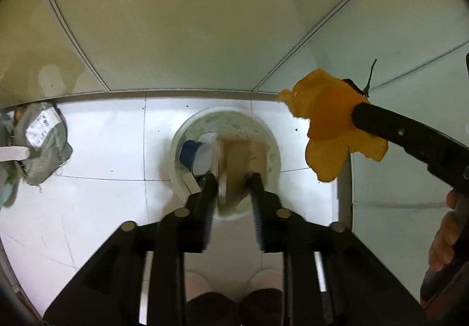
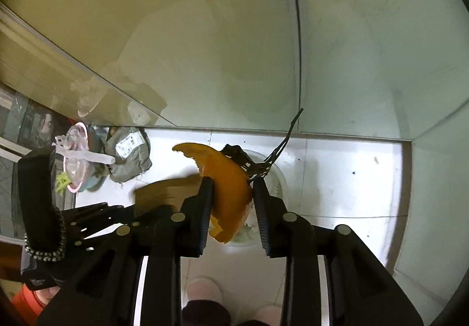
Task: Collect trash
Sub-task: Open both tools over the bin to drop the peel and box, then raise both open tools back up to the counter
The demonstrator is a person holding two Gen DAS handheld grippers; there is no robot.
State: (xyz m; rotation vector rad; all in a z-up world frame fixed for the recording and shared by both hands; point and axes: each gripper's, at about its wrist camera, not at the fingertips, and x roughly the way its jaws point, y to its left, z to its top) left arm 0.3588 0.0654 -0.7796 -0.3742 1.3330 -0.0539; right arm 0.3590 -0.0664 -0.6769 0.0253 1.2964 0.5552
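Both jaws are hanging over the white bin [image 1: 224, 161]: left gripper [image 1: 231, 179] is parting around blurred brown cardboard [image 1: 239, 161], right gripper [image 2: 233, 188] loosely bracketing orange peel [image 2: 228, 179], apparently for dropping.

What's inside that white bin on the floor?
Inside the white bin a blue paper cup lies on its side, beside a brown cardboard piece between the left gripper fingers. Whatever lies beneath them is covered.

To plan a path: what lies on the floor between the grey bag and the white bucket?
Only bare floor tiles, seen in the left wrist view.
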